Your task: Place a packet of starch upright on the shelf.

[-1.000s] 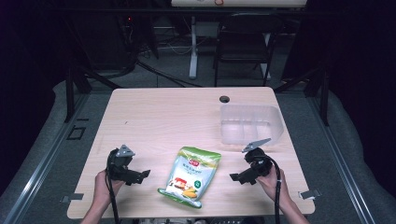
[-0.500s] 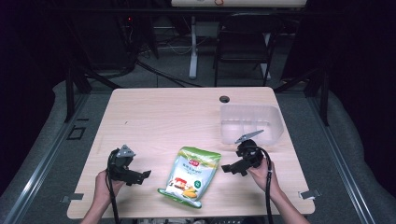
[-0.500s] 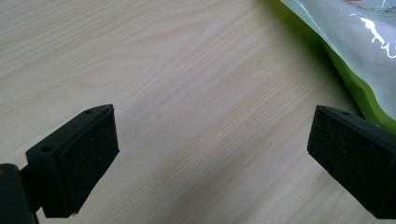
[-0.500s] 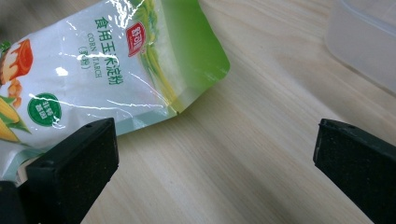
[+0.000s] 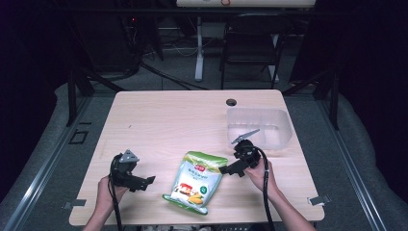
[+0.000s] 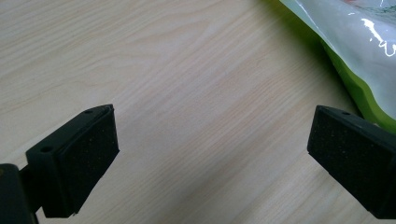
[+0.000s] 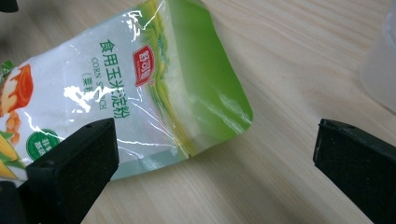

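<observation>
A green and white plastic pouch of corn starch [image 5: 193,182] is lying flat on the light wooden table [image 5: 183,120], near its front edge. The right gripper [image 7: 215,154] is hovering wide open at the pouch's top corner, holding nothing. The left gripper [image 6: 210,154] is also standing wide open and empty, beside the pouch.

A dark room is seen; a chair [image 5: 250,53] stands beyond the pale wooden tabletop [image 5: 183,120], grey floor [image 5: 43,159] around

The left claw [image 6: 210,154] is hovering with its jaws spread wide over the pale wooden worktop [image 6: 187,84], while a green-edged pouch [image 6: 355,51] is lying beyond the right-hand jaw.
</observation>
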A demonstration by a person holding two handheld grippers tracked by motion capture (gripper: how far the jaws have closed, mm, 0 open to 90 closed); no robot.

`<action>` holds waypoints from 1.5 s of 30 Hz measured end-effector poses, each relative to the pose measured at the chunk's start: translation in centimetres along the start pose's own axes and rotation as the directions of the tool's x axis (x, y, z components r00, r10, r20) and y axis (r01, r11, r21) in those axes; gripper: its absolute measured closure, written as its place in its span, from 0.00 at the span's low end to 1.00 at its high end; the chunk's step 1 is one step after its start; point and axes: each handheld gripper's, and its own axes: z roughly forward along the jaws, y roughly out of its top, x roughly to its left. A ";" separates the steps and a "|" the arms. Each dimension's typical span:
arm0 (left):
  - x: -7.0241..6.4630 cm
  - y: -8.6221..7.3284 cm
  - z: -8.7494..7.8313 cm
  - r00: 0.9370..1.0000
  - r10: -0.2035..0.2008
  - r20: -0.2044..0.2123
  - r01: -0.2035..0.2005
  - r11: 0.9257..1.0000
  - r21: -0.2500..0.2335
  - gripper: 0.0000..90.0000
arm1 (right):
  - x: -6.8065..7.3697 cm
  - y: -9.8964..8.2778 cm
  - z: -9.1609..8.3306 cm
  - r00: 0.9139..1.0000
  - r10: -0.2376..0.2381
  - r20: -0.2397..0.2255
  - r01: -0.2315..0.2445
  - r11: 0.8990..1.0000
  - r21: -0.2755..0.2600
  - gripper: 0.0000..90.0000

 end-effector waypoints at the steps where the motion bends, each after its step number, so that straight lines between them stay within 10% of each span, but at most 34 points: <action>1: 0.0 0.0 0.0 1.000 0.000 0.000 0.000 1.000 0.000 0.02 | 0.0 0.1 0.3 1.000 0.018 -0.015 -0.018 1.000 -0.011 0.00; 14: 0.0 0.0 -0.1 1.000 0.005 0.004 -0.005 1.000 -0.001 0.02 | -0.2 1.1 2.8 0.998 0.016 -0.055 -0.013 0.998 0.065 0.02; 45: -0.1 0.0 -0.2 1.000 0.013 0.008 -0.013 1.000 0.002 0.02 | 0.3 1.4 3.8 0.994 0.074 -0.081 -0.067 0.994 0.088 0.60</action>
